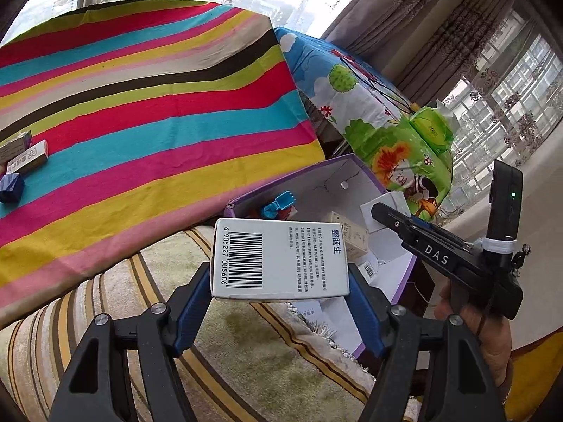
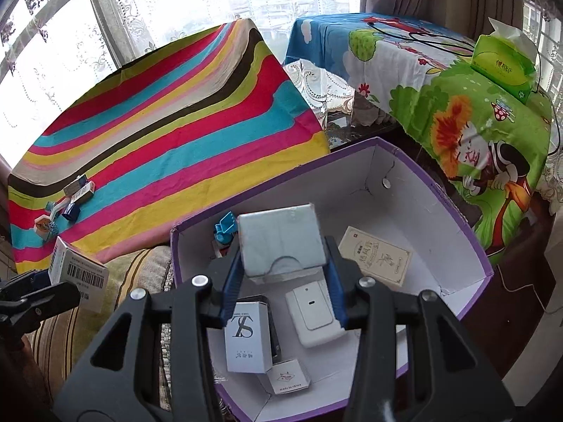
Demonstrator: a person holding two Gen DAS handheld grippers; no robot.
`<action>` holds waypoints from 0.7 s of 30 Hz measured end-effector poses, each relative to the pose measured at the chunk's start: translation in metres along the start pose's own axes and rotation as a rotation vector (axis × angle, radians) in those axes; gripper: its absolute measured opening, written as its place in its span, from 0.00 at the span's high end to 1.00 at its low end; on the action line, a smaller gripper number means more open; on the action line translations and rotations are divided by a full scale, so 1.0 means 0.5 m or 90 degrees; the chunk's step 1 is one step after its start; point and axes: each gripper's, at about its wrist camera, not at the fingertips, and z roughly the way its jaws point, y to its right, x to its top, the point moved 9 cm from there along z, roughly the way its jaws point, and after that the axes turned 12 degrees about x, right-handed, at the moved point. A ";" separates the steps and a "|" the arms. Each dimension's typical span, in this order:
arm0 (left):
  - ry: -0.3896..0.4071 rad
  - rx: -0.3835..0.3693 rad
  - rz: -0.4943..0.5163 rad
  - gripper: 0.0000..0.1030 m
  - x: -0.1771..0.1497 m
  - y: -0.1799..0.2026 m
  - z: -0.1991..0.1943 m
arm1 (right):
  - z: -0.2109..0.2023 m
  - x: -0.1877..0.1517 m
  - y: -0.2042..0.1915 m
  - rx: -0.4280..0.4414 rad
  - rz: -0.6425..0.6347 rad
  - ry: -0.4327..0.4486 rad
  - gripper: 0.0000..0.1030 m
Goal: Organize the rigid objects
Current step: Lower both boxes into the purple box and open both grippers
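The left tool (image 1: 279, 293) is gripping a white medicine box (image 1: 281, 258) between its blue pads, with the box lying crosswise at the fingertips, hanging over a striped cushion (image 1: 246, 351) just left of the purple box (image 1: 352, 165). The face turned to the camera is showing a barcode reading 6 905227 005606, blue Chinese characters along one edge and lines of small print too fine to read. The right tool (image 2: 283, 263) is clamping a grey-silver carton (image 2: 281, 239), which is sitting upright between its pads, above the inside of the purple box (image 2: 440, 190); the carton is looking worn, with a half-round thumb notch at its near edge. In the left wrist view the right tool's body is carrying the letters DAS. Lying on the white floor of the purple box are a white carton marked TS (image 2: 248, 337), a small white square box reading "made in china" (image 2: 288, 376), a white plastic device (image 2: 315, 313), a cream booklet with Chinese writing (image 2: 374, 260) and a blue toy (image 2: 225, 227) at the far left corner. On the striped cloth covering the desk (image 2: 176, 133), well apart to the far left, a few small boxes (image 2: 79, 190) are lying together.
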 end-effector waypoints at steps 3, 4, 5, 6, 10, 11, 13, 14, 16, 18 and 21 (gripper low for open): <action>-0.011 -0.022 0.022 0.28 -0.002 0.047 0.015 | -0.007 0.003 0.012 -0.003 0.007 0.005 0.54; -0.014 -0.034 0.032 0.27 -0.002 0.064 0.019 | -0.009 0.003 0.015 -0.004 0.007 0.006 0.54; -0.021 -0.050 0.042 0.27 -0.004 0.081 0.024 | -0.011 0.003 0.017 -0.005 0.009 0.008 0.54; -0.028 -0.061 0.051 0.24 -0.007 0.095 0.029 | -0.012 0.004 0.020 -0.006 0.011 0.008 0.54; -0.040 -0.054 0.062 0.17 -0.013 0.109 0.043 | -0.013 0.003 0.024 -0.005 0.015 0.009 0.54; -0.044 -0.057 0.057 0.17 -0.014 0.106 0.045 | -0.013 0.003 0.025 -0.005 0.015 0.009 0.54; -0.048 -0.062 0.039 0.17 -0.014 0.096 0.044 | -0.011 0.002 0.028 -0.005 0.017 0.007 0.54; -0.049 -0.068 0.031 0.17 -0.014 0.091 0.041 | -0.010 0.001 0.030 -0.006 0.019 0.005 0.54; -0.051 -0.079 0.023 0.17 -0.015 0.085 0.036 | -0.007 -0.001 0.032 -0.006 0.020 0.003 0.54; -0.043 -0.077 0.022 0.17 -0.014 0.081 0.031 | -0.002 -0.003 0.035 -0.007 0.020 -0.002 0.54; -0.032 -0.074 0.022 0.17 -0.013 0.076 0.020 | 0.004 -0.003 0.040 -0.011 0.020 -0.008 0.54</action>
